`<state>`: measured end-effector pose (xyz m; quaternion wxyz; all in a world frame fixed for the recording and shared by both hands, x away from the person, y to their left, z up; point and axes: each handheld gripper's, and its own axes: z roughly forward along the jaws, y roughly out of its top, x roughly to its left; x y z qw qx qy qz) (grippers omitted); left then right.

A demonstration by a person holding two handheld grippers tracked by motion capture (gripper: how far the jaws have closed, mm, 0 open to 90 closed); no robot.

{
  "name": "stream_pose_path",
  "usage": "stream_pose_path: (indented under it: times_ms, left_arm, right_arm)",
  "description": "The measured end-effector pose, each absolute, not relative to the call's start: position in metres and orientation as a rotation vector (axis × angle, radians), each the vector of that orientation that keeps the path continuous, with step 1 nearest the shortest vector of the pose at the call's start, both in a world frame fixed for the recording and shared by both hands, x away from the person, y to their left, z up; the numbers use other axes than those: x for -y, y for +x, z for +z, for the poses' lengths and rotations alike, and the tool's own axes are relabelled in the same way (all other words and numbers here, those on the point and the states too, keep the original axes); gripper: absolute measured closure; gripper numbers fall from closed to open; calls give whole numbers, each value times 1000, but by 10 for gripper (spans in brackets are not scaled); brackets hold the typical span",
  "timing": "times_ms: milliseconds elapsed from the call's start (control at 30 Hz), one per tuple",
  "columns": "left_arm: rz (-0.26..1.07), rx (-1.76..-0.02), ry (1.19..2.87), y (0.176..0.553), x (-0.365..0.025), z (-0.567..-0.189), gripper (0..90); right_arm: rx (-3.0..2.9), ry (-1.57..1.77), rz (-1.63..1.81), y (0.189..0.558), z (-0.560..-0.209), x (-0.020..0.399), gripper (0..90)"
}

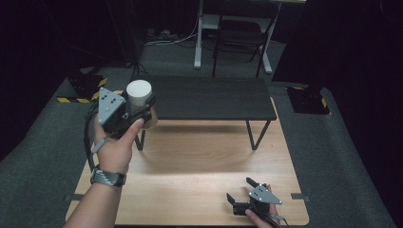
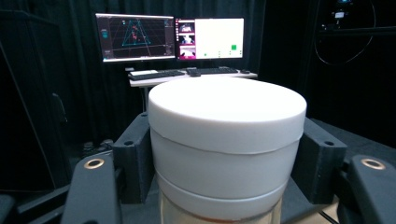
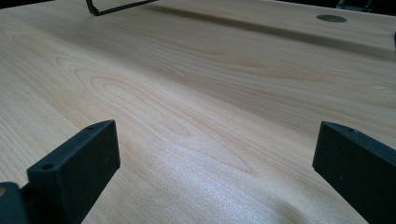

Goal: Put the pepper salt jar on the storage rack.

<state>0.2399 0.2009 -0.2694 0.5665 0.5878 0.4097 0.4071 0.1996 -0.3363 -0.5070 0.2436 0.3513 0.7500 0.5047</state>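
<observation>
the white-lidded jar (image 1: 139,93) is up in the air at the left end of the black shelf (image 1: 209,97), clamped between the jaws of the left gripper (image 1: 138,110); in the left gripper view the black pads (image 2: 135,156) press its sides just under the lid, with a clear body below. the right gripper (image 1: 241,190) rests low at the near right of the wooden counter (image 1: 199,166), jaws wide apart over bare wood.
</observation>
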Motion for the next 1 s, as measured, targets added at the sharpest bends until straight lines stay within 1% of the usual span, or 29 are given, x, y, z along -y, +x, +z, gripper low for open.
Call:
stream_pose_path:
  times_ms: [67,100,300,400,433,500,700,833,1000]
  left_arm:
    - [964,-962,1383,246,-196,-268,341]
    - [965,-965,1383,255,-192,-266,342]
    - [976,-973,1377,274,-183,-268,341]
    - [966,-972,1361,286,-180,-274,341]
    - [963,-987,1354,298,-175,-280,341]
    - [964,-987,1355,299,-175,-281,341]
    - [938,-1018,1339,324,-166,-294,341]
    - [945,-1019,1363,331,-160,-298,341]
    - [953,-1015,1353,333,-156,-305,341]
  right_arm:
    - [-2049,960,1380,200,-507,336,4]
    - [-2048,959,1382,200,-507,337,4]
    - [-2047,958,1391,199,-508,338,4]
    - [-2044,959,1398,199,-508,339,4]
    - [-2041,963,1404,199,-509,339,4]
    - [-2039,964,1409,199,-509,340,4]
    - [-2037,961,1425,199,-511,342,4]
    - [-2038,961,1437,200,-511,343,4]
    - [-2037,960,1438,200,-511,343,4]
